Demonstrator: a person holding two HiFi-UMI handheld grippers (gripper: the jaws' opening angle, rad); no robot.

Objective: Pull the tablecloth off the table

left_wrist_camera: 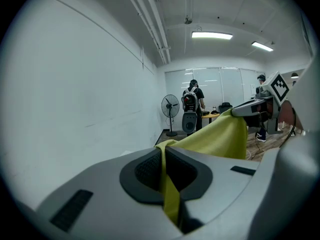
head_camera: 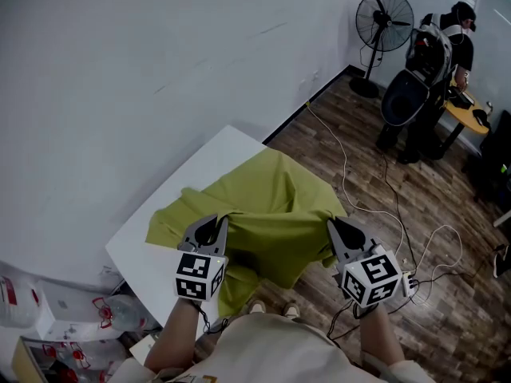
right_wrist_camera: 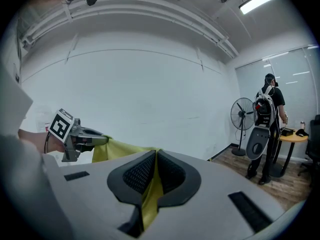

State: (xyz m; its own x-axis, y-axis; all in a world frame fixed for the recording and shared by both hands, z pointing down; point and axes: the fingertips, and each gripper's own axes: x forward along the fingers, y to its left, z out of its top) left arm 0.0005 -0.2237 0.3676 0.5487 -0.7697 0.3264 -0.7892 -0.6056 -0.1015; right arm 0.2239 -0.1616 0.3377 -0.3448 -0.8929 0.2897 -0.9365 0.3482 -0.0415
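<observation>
Left tool [head_camera: 214,223] is clamped on a pinch of the olive-green tablecloth [head_camera: 275,214]. In the left gripper view a strip of cloth runs down between the closed jaws. Right tool [head_camera: 337,228] is the same: jaws closed on the cloth's other near corner, with a fold showing between the pads in the right gripper view. The 2 tools sit side by side, well apart, at the near edge of the white bench [head_camera: 209,159], and the cloth sags between them. Cloth is bunched and wrinkled, part on the bench top, near part hanging off the edge toward the person. White top shows on the far and left sides. Beyond: wood floor [head_camera: 351,126] with loose cables [head_camera: 397,218], a standing fan [head_camera: 384,21] by the wall, and 1 other person [head_camera: 447,50] in the far corner.
</observation>
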